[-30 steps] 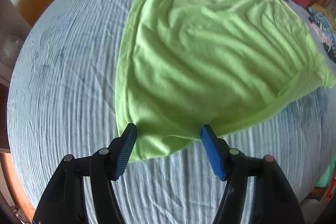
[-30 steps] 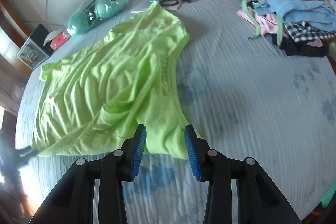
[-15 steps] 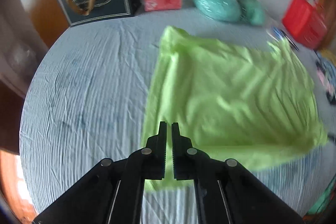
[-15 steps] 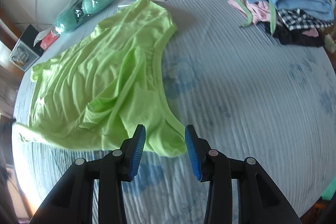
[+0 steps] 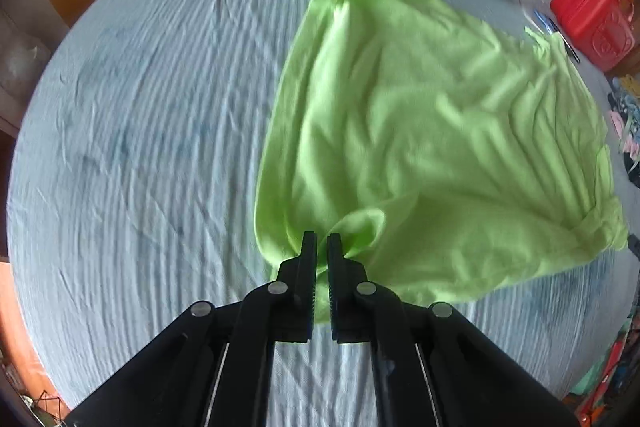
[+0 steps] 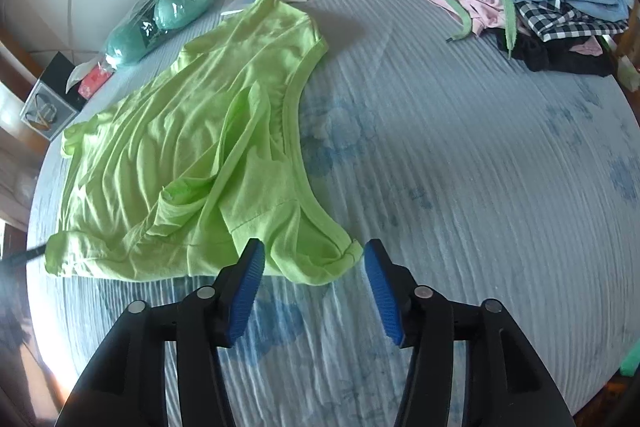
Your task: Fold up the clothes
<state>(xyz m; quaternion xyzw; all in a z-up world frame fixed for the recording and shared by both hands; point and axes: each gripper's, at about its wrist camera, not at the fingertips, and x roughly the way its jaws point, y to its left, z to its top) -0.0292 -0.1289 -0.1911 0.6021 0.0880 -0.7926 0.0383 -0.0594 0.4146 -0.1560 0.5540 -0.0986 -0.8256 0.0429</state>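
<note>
Green shirt [image 5: 420, 131] spread across the bed [image 5: 140, 147], wrinkled. Left gripper [image 5: 322, 247] pinched tight on a bunched corner of it — cloth puckering at the tips. Right gripper [image 6: 312, 263] gaping wide (holding nothing), straddling the sleeve [image 6: 320, 251] near the bed's front edge.

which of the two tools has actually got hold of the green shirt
The left tool: it is shut on a bunched corner of the green shirt. The right tool is open, gripping nothing.

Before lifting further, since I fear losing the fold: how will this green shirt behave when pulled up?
The green shirt looks thin and floppy: it bunches at the shut left gripper and would likely drape. Its wrinkles suggest it is light. It may drag along the ribbed bedspread.
</note>
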